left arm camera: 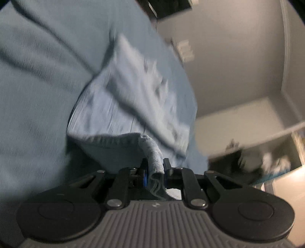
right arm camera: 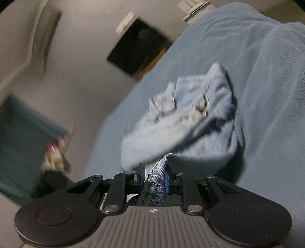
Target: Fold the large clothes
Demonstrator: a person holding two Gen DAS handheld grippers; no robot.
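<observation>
A pair of light blue jeans [left arm camera: 133, 91] lies crumpled on a blue blanket [left arm camera: 38, 76]. In the left wrist view my left gripper [left arm camera: 155, 164] is shut on a fold of the denim hem, which hangs back between the pads. The right wrist view shows the same jeans [right arm camera: 190, 118] bunched, waistband and belt loops showing, on the blanket [right arm camera: 266, 95]. My right gripper [right arm camera: 154, 169] is shut on a thick bunch of denim hem. Both views are motion-blurred, and the jeans stretch away from both grips.
The blanket covers a bed whose edge drops to a beige floor [left arm camera: 238, 118]. A dark opening [right arm camera: 137, 51] and a white wall fitting [right arm camera: 192, 7] lie beyond the bed. A teal cloth [right arm camera: 22, 137] and a small pink object [right arm camera: 51, 146] sit at left.
</observation>
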